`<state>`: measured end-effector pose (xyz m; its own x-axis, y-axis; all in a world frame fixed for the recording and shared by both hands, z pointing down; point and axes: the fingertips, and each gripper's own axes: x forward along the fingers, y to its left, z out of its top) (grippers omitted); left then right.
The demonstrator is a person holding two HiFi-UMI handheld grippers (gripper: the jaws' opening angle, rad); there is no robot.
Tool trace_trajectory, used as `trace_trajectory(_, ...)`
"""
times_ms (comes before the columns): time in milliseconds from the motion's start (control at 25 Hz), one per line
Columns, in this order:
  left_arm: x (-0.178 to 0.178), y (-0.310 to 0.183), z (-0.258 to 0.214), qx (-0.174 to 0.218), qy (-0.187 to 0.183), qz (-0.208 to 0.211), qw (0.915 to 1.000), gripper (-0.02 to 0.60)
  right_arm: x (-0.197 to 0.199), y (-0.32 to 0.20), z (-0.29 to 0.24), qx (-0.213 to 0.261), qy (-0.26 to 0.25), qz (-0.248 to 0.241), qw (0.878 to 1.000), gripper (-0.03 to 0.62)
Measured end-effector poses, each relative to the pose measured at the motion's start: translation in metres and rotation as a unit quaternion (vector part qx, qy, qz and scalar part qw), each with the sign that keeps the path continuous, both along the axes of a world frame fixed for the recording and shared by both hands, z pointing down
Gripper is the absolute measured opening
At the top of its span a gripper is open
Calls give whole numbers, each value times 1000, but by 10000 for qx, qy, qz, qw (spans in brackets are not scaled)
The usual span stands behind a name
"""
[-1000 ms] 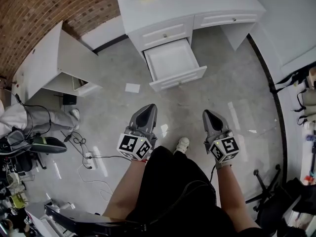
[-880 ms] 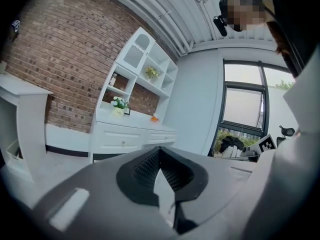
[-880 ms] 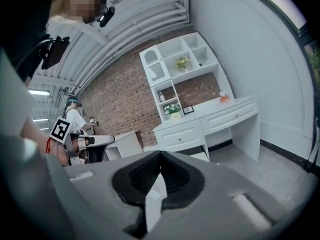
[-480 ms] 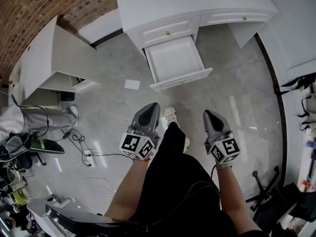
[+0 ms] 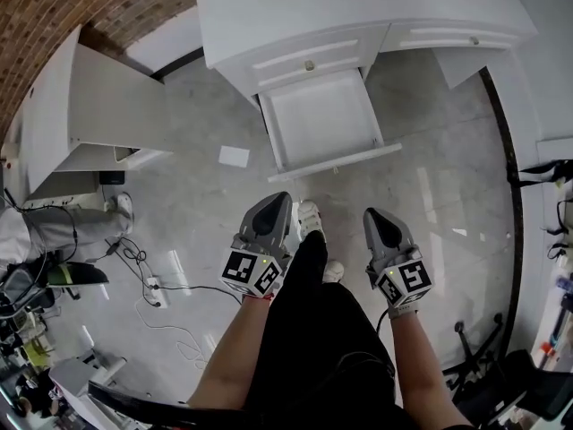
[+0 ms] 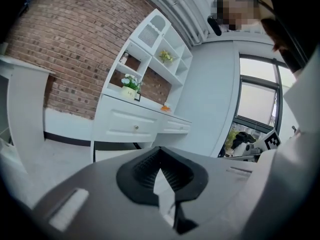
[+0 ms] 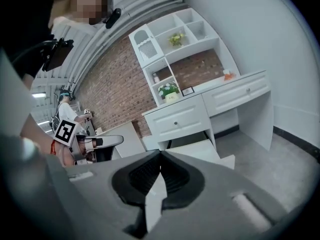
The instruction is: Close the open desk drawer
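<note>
The white desk (image 5: 269, 12) stands ahead against the wall. Its lower drawer (image 5: 322, 119) is pulled out and looks empty, with its front panel (image 5: 345, 162) facing me. The shut drawer above it has a small knob (image 5: 309, 64). My left gripper (image 5: 276, 197) and right gripper (image 5: 371, 213) are held side by side, short of the drawer front and touching nothing. Both are shut and empty. The right gripper view shows the open drawer (image 7: 200, 150) past the shut gripper (image 7: 161, 153). The desk (image 6: 130, 126) lies beyond the left gripper (image 6: 160, 149).
A second white desk (image 5: 98, 106) stands at the left by the brick wall (image 5: 54, 16). A paper sheet (image 5: 235, 157) lies on the floor. A power strip with cables (image 5: 152, 287) is at lower left. My shoe (image 5: 309, 218) is between the grippers. A chair base (image 5: 474, 352) sits at lower right.
I have stepped closer to the desk, so the open drawer sits nearer and larger. One foot has come forward between the grippers. Both grippers stay shut.
</note>
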<state>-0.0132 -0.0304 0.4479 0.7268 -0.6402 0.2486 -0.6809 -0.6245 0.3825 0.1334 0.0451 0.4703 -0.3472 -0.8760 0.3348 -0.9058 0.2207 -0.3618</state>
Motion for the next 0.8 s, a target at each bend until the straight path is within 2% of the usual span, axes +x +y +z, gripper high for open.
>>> trace_trajectory(320,18,-20,60,-297,23,85,9995,3,-13,-38,63,-224,-62,-191,9995,0)
trace_trajectory(800,18,-29,133,-594,76,24,9982,3,-9,-78,141,-519,103,-241,9983,0)
